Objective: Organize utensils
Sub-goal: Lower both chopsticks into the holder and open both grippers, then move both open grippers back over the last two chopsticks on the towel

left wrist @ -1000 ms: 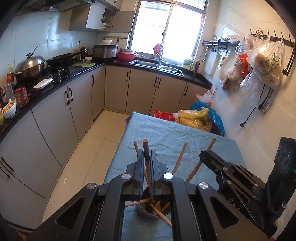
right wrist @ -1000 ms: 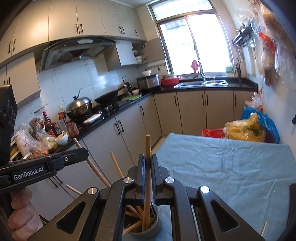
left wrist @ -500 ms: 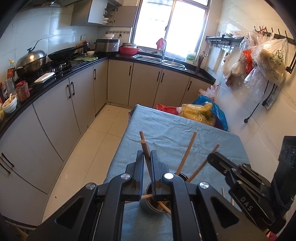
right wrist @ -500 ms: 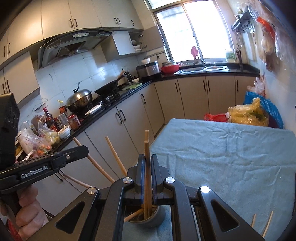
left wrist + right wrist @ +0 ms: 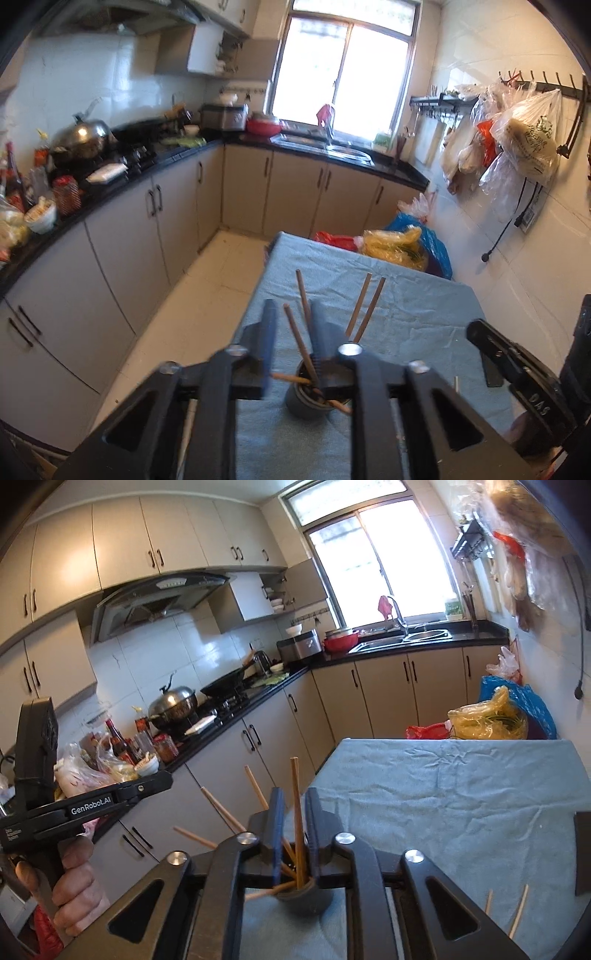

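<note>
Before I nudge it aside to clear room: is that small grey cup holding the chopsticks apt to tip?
Probably. The grey cup looks short, while the chopsticks stand well above its rim and splay outward, so it is likely top-heavy. It sits on wrinkled blue cloth, which may snag its base. Push low and slowly.

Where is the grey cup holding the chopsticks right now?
The grey cup stands on the blue tablecloth at its near edge, low and central in both views, just beyond the open tongs.
</note>
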Demonstrator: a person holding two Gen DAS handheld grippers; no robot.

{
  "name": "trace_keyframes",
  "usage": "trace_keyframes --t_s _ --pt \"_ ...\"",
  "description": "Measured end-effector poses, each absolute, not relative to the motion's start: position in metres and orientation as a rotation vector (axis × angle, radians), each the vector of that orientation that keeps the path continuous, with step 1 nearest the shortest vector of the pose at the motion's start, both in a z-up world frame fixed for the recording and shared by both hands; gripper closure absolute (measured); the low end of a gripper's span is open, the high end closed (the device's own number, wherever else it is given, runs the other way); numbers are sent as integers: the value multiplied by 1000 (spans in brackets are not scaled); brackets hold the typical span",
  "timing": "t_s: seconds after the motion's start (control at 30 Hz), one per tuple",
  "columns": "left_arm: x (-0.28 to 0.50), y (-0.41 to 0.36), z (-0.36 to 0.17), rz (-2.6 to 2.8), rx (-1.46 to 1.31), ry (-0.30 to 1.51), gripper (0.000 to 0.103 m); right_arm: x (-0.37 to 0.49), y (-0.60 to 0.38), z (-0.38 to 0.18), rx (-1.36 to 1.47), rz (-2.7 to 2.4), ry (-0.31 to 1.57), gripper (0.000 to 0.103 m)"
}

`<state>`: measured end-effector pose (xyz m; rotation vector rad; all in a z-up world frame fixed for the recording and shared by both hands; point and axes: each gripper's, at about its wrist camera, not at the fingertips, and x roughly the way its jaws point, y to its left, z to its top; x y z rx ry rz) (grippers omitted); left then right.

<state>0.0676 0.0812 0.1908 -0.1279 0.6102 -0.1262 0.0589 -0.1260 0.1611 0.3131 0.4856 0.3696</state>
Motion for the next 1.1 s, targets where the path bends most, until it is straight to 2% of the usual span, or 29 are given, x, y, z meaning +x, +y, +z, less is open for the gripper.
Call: trace_keyframes --t_s 0.07,0.17,0.23,0.3,0.43,0.5,0.57,0.8,0.93,1.1 --pt "46 78 192 -98 -105 563 73 43 -134 158 320 350 471 78" --pt "16 71 188 -74 -86 513 72 23 -143 151 311 335 465 78" --pt "-6 64 182 -52 -71 481 64 9 -150 143 306 319 468 78" --pt "-28 54 174 -43 -45 444 52 -4 -162 132 304 297 475 78" --pt "-57 22 150 -90 -15 464 45 -22 -182 110 327 271 518 77" --pt "-66 -4 130 -132 28 501 35 -31 -193 97 342 252 544 75" --pt "-70 -28 108 -178 77 536 27 -43 -208 82 359 210 565 64" --pt "-61 -100 20 -214 270 725 27 -76 -275 34 468 18 659 61" --pt "-54 -112 3 -264 259 817 27 -87 -303 16 515 -59 704 61" --pt "-57 -115 -6 -254 277 828 27 -87 -321 3 564 -65 738 61"
